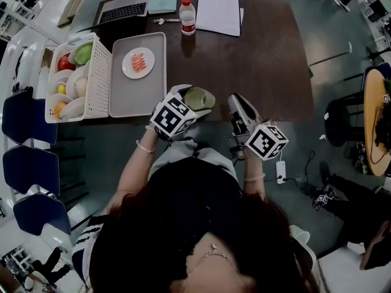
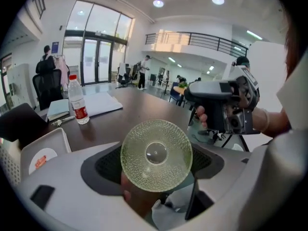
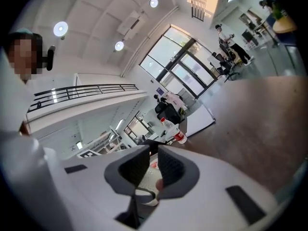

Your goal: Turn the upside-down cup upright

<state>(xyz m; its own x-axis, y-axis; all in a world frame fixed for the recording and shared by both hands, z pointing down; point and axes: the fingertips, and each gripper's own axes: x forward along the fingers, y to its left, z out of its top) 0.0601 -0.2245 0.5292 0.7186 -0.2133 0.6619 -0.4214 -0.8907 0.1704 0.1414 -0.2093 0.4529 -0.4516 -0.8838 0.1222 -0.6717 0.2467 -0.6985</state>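
1. Room: a bright open office hall, with glazed doors (image 2: pixel 94 57) beyond the tray's far end.
2. Table (image 1: pixel 263 60): dark, smooth wood, with the grey tray (image 1: pixel 131 96) lying on its left part.
3. Left gripper (image 1: pixel 194 102): just right of the tray's near corner, clamped on the cup.
4. Right gripper (image 3: pixel 153 166): farther right of the tray, jaws drawn nearly together on nothing.
5. Green glass cup (image 2: pixel 156 155): held beside the tray's near corner, base toward its gripper and mouth tilted away. With one gripper gripping it, the glass could slip while being rotated and fall onto the hard wood or past the table's near edge.
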